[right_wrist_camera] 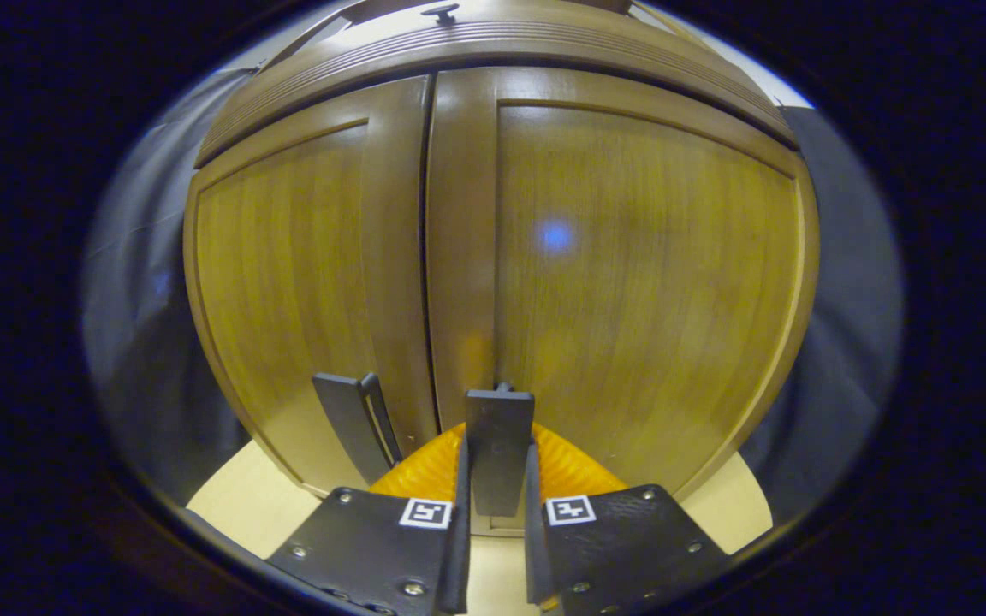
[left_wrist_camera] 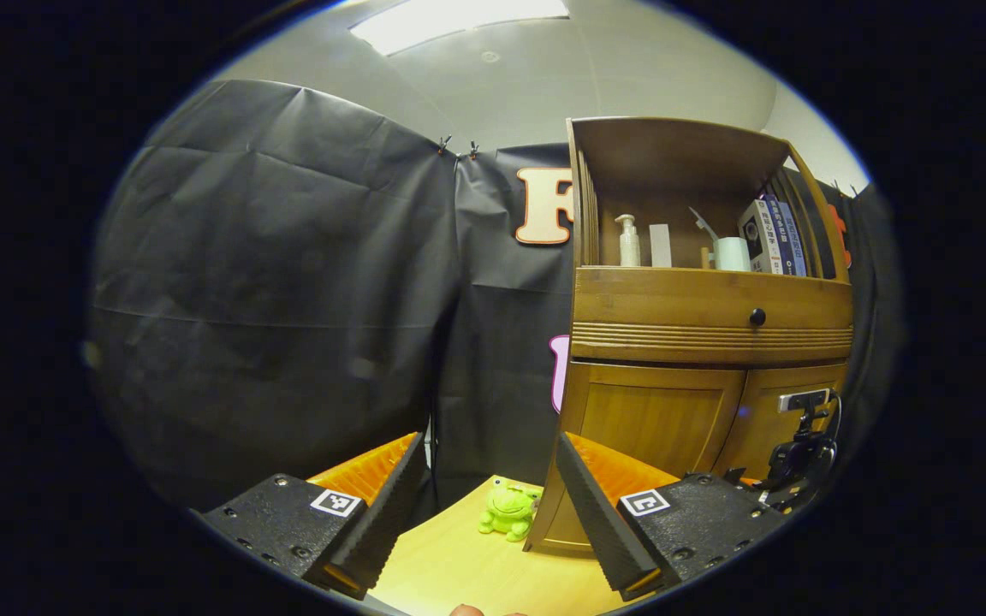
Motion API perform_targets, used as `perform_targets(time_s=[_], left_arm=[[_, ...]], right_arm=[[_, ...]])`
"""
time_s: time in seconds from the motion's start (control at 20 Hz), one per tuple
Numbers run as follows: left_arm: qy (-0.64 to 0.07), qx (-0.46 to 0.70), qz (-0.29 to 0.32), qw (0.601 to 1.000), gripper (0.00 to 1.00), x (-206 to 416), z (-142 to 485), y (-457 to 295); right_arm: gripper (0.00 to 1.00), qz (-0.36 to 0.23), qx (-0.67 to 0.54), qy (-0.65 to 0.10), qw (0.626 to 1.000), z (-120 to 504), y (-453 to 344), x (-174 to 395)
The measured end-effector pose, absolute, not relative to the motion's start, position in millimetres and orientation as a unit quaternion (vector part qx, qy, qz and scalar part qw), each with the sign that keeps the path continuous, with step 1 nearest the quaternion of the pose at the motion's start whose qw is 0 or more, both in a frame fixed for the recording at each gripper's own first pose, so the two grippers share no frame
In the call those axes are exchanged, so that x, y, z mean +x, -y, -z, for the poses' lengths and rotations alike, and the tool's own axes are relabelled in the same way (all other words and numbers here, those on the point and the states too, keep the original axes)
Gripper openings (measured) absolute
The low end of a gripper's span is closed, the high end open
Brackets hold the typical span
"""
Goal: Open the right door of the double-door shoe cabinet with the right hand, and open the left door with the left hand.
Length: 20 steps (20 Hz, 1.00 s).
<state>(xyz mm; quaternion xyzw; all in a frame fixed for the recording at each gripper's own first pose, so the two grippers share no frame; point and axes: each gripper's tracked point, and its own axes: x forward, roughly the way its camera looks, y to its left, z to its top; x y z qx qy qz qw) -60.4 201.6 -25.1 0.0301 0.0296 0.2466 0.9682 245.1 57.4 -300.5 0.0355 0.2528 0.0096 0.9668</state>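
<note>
Left gripper view: left gripper (left_wrist_camera: 484,505) is hovering with fingers spread wide, well apart from the shoe cabinet (left_wrist_camera: 707,342) standing on the table (left_wrist_camera: 459,573). Right gripper view: right gripper (right_wrist_camera: 497,479) is pinching the right door handle (right_wrist_camera: 500,449); both doors are sitting closed.

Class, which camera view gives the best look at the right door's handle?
The right gripper view: the right door's handle stands close, clamped between the right hand-held gripper fingers. In the left gripper view, that gripper covers the handle.
</note>
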Motion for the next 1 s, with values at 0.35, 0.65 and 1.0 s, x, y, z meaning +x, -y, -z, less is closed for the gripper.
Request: perform_targets(time_s=[0.35,0.65,1.0], left_arm=[[-0.032,0.028,-0.234,0.971,0.94,-64,24,-196],[-0.035,0.026,-0.216,0.975,0.92,-71,24,-185],[-0.045,0.015,-0.177,0.983,0.92,-69,32,-163]], right_arm=[[0.15,-0.003,0.052,-0.245,0.968,294,-54,220],[0.15,0.021,0.050,-0.236,0.970,288,-42,190],[0.15,0.039,0.046,-0.231,0.971,283,-28,153]])
